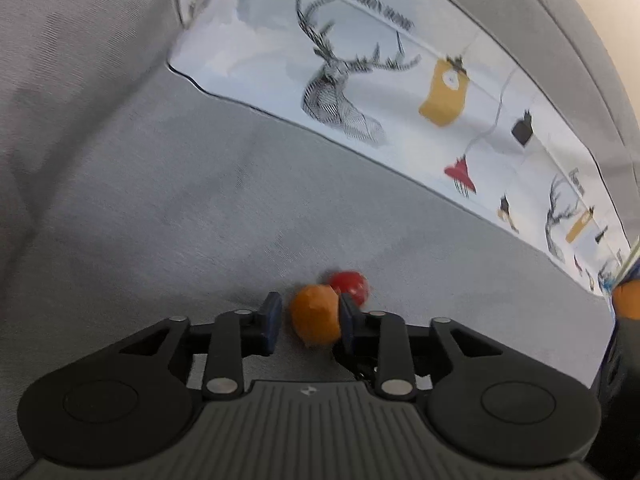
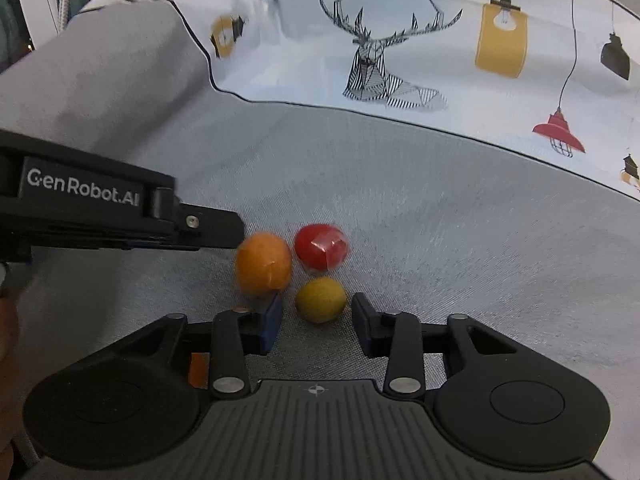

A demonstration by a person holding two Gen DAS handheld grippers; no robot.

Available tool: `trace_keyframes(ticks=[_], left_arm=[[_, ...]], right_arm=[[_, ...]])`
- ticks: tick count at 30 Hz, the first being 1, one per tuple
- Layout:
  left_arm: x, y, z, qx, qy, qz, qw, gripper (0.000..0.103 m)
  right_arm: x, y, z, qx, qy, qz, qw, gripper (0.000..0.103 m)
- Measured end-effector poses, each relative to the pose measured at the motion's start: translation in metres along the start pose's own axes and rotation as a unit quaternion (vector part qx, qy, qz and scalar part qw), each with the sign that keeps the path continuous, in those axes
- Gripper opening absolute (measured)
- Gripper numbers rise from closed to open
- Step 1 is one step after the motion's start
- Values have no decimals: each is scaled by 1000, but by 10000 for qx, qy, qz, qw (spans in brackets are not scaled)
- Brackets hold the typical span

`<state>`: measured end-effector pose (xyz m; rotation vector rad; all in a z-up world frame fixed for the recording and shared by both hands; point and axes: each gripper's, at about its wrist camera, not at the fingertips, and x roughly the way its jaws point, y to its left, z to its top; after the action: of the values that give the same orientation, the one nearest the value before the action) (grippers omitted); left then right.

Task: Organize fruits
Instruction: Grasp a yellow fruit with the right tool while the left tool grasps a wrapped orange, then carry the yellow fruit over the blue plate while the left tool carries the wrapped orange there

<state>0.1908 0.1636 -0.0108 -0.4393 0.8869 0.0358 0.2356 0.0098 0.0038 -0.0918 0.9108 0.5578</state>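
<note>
Left gripper (image 1: 308, 316) released around the orange fruit (image 1: 314, 316) (red fruit (image 1: 350, 284) behind); right gripper (image 2: 318, 322) released around the yellow fruit (image 2: 320, 299).

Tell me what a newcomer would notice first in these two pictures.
Three small fruits cluster on the grey sofa seat: an orange fruit, a red fruit behind it, and a yellow fruit nearest the right gripper. Behind them lies a white cloth printed with a deer head and lamps.
</note>
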Motion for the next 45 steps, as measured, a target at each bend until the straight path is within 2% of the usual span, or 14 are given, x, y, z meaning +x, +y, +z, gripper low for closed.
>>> trace_keyframes(ticks=[3,10,14,19,23,28,31,35,39,45], left_arm=[[8,-8,-4,218,50,88,9997,41],[28,-18,-10,569,152,371,9976,41],[26,-20,-13,757,121,456,9960,35],[8,-26,-21,1078,-200,606,9921,34],[-16,-32,-26,1188,-528,536,9901,34],[-53,-46,-38,1356,-1039,346,9847,34],[-73,-56,-51,1448,-1190,299,9818,35],[-90,-70,-75,1615,-1177,333,9793,35],[-100,-87,-104,1926,-1119,290,9745,35],[-109,-106,-149,2450,-1035,223,9637,35]], right_arm=[[-5,2,1,6,46,-52,10000,29],[-17,0,1,49,154,-157,9997,29],[-21,-2,-3,69,157,-177,9997,29],[-35,1,-3,-41,16,-219,9998,29],[-76,-2,-1,-76,-384,-312,9987,29],[-134,-14,-16,68,-834,-401,9957,29],[-165,-18,-30,128,-1031,-499,9933,29],[-193,-27,-58,373,-1126,-596,9911,29],[-203,-38,-87,804,-1031,-689,9890,29],[-218,-48,-105,1081,-1203,-771,9838,29]])
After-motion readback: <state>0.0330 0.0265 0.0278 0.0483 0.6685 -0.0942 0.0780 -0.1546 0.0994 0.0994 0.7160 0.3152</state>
